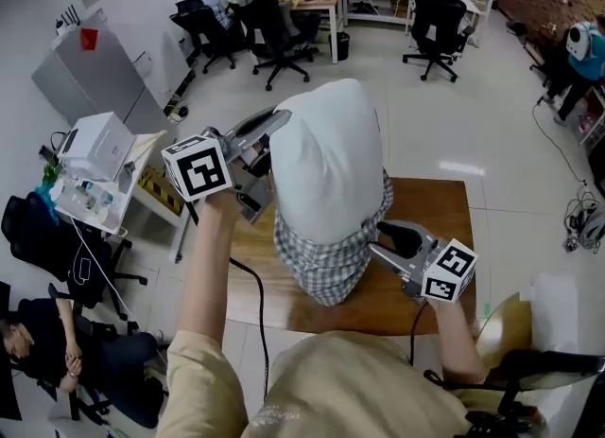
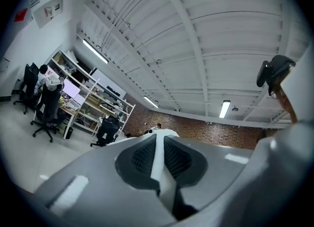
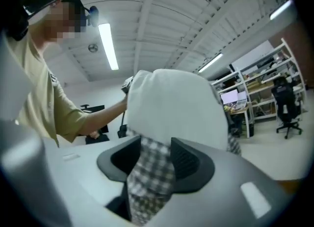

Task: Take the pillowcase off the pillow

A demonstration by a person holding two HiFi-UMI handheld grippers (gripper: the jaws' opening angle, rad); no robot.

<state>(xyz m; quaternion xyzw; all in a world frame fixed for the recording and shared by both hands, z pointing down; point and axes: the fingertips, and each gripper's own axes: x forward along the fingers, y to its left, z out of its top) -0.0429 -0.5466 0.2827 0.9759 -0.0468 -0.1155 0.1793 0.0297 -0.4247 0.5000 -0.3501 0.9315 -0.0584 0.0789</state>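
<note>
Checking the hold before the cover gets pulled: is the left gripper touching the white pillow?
Touching. In the left gripper view, the left gripper has its jaws closed on a thin white fold of the pillow.

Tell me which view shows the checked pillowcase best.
Head view: the pillowcase shows, bunched around the lower end of the pillow. The right gripper view shows mostly a fold between its jaws; the left gripper view shows none.
</note>
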